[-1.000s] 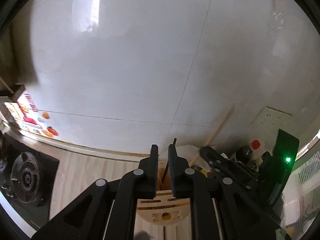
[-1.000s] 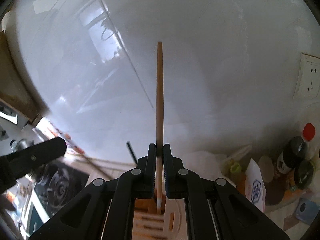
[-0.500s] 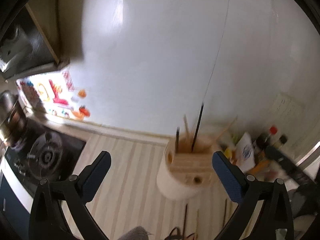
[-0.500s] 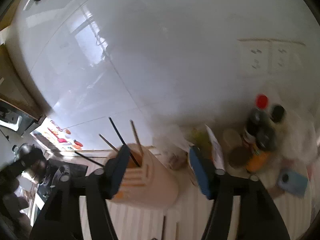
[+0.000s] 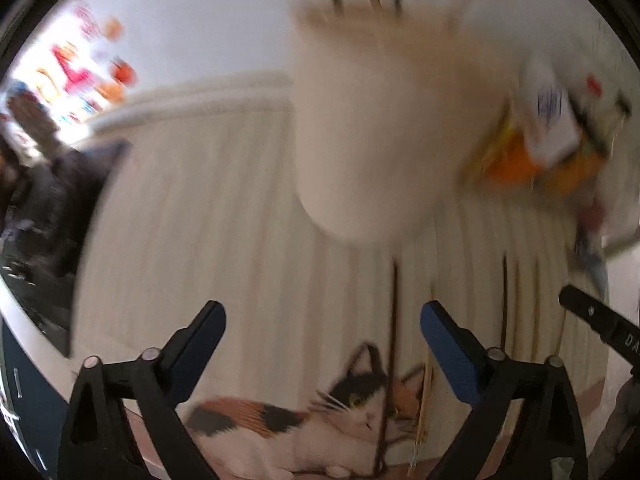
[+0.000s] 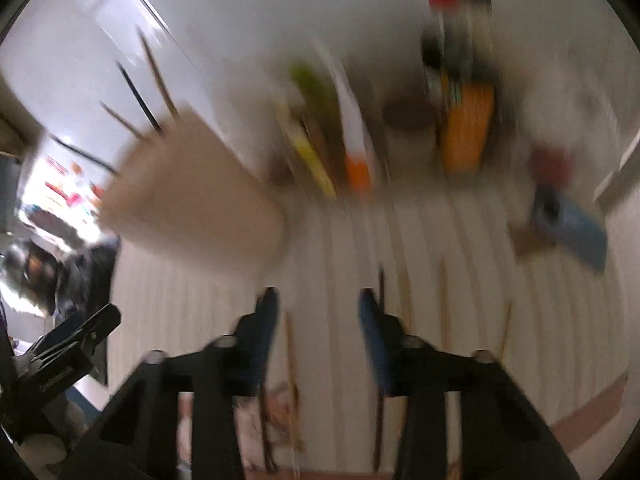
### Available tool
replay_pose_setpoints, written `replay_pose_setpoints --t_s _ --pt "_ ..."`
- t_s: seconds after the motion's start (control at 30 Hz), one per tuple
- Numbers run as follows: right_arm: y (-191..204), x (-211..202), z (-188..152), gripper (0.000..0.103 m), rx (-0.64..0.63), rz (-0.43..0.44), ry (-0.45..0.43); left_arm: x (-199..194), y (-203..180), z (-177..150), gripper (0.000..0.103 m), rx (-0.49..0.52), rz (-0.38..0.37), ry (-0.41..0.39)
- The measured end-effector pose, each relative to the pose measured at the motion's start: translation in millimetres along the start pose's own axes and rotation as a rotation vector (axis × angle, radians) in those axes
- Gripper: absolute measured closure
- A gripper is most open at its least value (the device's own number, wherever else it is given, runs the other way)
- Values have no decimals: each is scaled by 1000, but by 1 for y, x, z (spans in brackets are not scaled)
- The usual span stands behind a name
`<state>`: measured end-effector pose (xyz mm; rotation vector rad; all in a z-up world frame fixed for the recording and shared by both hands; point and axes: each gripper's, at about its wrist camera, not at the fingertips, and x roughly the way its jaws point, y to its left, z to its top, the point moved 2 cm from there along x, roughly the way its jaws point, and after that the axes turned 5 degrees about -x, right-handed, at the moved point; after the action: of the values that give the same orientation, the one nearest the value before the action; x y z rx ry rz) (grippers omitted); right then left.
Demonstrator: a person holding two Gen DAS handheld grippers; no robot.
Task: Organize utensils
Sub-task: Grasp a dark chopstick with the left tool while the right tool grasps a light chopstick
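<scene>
The picture is blurred by motion. A cream utensil holder (image 5: 372,128) with a wooden top stands on the striped mat, and several chopsticks stick out of it. My left gripper (image 5: 323,320) is wide open and its jaws are closing. A loose dark chopstick (image 5: 394,320) lies on the mat under the gap, untouched by the pads. My right gripper (image 6: 318,300) is open more narrowly and its jaws are closing with nothing between them. Loose chopsticks (image 6: 442,292) lie on the mat around it, one (image 6: 382,280) beside the right finger. The holder (image 6: 192,200) is to its upper left.
Bottles and packets (image 6: 464,136) crowd the back right by the wall, with a blue object (image 6: 572,228) beside them. A dark stove (image 5: 48,208) is on the left. A cat-print mat (image 5: 320,420) lies at the near edge. The other gripper (image 5: 600,320) shows at the right.
Both grippers were shut on chopsticks above the holder, then opened and left them in it. Both have dropped low over the mat, and the right jaws have narrowed.
</scene>
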<state>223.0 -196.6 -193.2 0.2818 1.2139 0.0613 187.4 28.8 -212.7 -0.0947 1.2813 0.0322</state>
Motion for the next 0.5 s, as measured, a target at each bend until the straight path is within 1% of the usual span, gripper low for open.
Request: replay_pose_setpoints --t_s 0.03,0.07,0.1,0.13,0.17,0.3,0.33,0.37,0.4,0.43,0.47,0.5 --pt "-5 12 -8 76 7 -17 25 13 -5 -6 39 11 -2 38" --pt "-10 20 -14 77 17 -30 43 33 -12 -15 47 29 -3 102" --pt "-15 28 -20 78 27 -37 64 43 -16 -19 50 36 -12 131" --pt "-19 36 -26 79 36 -45 81 50 -20 -24 57 42 -21 154" --pt "-23 41 -30 79 41 -55 94 58 -25 -29 60 56 -24 174" --pt "-37 56 -41 79 61 -94 133 81 -43 -40 60 117 13 211" --pt "-41 59 -43 79 68 -103 141 83 -45 -41 66 123 16 213" --pt "-43 61 -44 79 72 -107 145 86 -47 -43 76 133 19 215" --pt "-45 63 -46 79 78 -114 149 89 -49 -44 77 141 24 221" --pt "-47 66 -47 79 82 -119 154 88 -52 -44 86 155 29 203" --pt "-49 68 -49 79 87 -121 159 88 -54 -45 99 166 20 201" --pt "-49 68 -49 79 90 -122 161 87 -54 -45 98 170 27 201"
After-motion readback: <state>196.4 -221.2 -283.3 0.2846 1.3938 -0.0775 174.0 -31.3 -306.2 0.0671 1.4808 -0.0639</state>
